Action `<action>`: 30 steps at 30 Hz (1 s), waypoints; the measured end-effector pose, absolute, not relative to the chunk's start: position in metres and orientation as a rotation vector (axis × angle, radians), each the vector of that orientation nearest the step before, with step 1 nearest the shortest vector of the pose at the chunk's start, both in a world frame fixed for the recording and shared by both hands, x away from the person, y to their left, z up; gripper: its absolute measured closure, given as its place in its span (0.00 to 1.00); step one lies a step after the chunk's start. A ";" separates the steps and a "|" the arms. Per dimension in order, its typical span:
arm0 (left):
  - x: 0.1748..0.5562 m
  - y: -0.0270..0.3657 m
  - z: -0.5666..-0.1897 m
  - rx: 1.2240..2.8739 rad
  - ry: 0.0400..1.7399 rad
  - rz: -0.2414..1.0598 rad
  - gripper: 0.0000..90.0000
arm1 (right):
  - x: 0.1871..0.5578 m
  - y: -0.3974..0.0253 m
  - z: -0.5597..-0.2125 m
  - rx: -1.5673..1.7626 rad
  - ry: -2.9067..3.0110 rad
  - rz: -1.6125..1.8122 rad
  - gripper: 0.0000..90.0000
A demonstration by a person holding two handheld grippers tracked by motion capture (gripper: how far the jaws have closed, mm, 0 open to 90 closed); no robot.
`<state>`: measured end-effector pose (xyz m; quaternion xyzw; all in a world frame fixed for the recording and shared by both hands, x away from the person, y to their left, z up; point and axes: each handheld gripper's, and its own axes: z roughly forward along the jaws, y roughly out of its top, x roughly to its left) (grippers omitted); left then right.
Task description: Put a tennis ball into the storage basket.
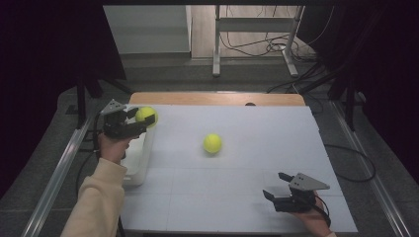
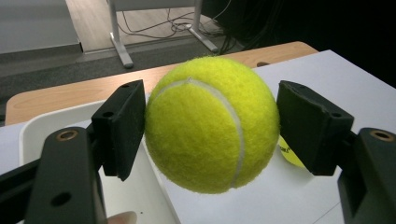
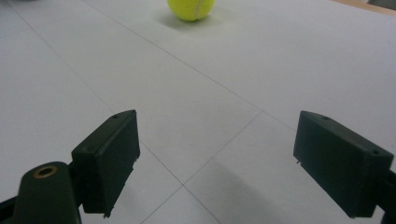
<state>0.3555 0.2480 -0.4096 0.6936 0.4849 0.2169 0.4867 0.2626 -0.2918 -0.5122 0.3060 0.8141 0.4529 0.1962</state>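
A yellow tennis ball (image 1: 146,115) hangs over the far end of a white bin (image 1: 140,165) at the table's left, with my left gripper (image 1: 143,121) shut on it. In the left gripper view the ball (image 2: 205,121) sits between both jaw pads, above the bin's rim (image 2: 56,116). A second tennis ball (image 1: 212,143) rests on the white sheet near the table's middle, and it lies far ahead (image 3: 191,8) in the right gripper view. My right gripper (image 1: 274,185) is low over the sheet at the front right, open, with nothing between its jaws (image 3: 215,158).
The white sheet (image 1: 247,197) covers most of the wooden table (image 1: 217,98). Metal rails run along both sides of the table. A desk frame and cables stand on the floor beyond the far edge.
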 end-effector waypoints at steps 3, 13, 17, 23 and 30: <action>0.358 0.249 -0.408 1.693 1.188 0.538 0.30 | 0.263 -0.292 -0.512 0.857 2.279 1.270 0.17; 0.366 0.256 -0.401 1.693 1.227 0.562 0.30 | 0.263 -0.292 -0.512 0.862 2.279 1.271 0.17; 0.371 0.260 -0.399 1.688 1.249 0.576 0.30 | 0.263 -0.292 -0.512 0.862 2.279 1.272 0.17; 0.378 0.264 -0.402 1.692 1.287 0.582 0.30 | 0.263 -0.292 -0.512 0.863 2.279 1.271 0.17; 0.386 0.269 -0.406 1.704 1.332 0.591 0.30 | 0.263 -0.293 -0.512 0.866 2.278 1.270 0.17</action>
